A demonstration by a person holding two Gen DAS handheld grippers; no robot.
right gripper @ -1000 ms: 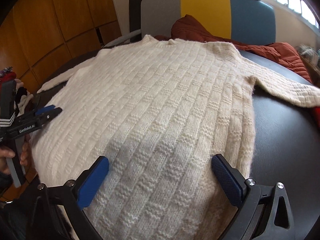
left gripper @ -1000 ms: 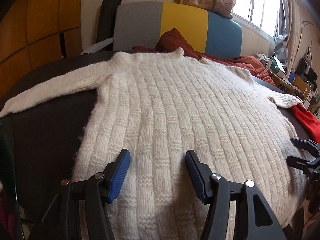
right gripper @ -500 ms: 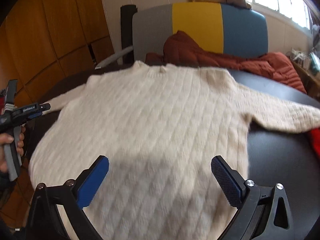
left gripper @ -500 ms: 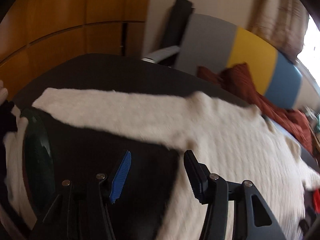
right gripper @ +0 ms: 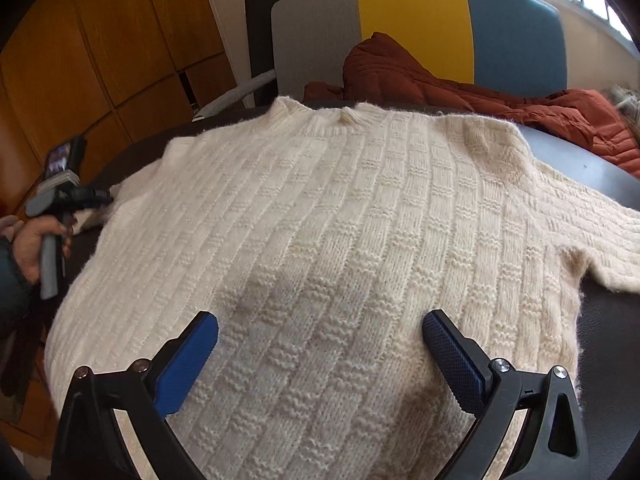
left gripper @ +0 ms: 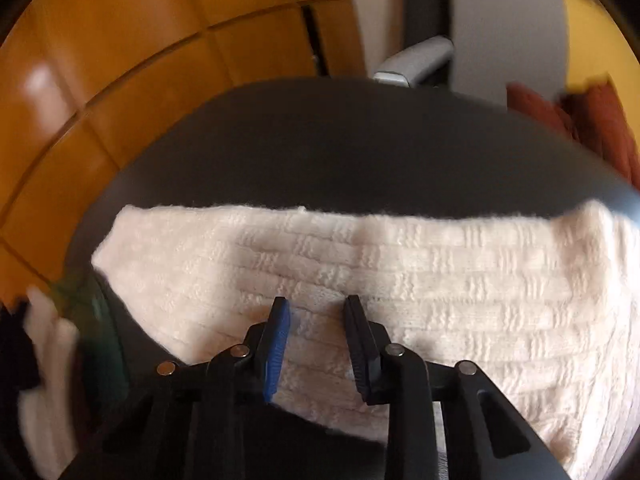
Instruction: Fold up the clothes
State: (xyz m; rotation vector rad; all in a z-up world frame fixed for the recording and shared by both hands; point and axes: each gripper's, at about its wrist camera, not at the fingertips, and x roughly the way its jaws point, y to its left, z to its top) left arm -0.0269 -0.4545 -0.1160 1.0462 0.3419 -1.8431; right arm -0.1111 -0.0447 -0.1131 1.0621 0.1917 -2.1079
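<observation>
A cream knitted sweater (right gripper: 344, 232) lies spread flat on the dark table (right gripper: 612, 336), collar at the far edge, one sleeve running off to the right. In the left wrist view its left sleeve (left gripper: 400, 264) stretches across the table. My left gripper (left gripper: 316, 308) is low over this sleeve, jaws partly open with sleeve knit between the tips, not clamped. It also shows at the far left of the right wrist view (right gripper: 84, 196), held in a hand. My right gripper (right gripper: 320, 328) is wide open above the sweater's lower body.
A rust-red padded jacket (right gripper: 460, 92) lies at the table's far edge against a grey, yellow and blue chair back (right gripper: 416, 28). Orange wooden cabinets (left gripper: 120, 80) stand to the left. The table's dark edge (left gripper: 340, 140) curves beyond the sleeve.
My left gripper has swung left from the sweater's body to the left sleeve and its jaws have narrowed. My right gripper stayed open over the hem area, drawing back slightly.
</observation>
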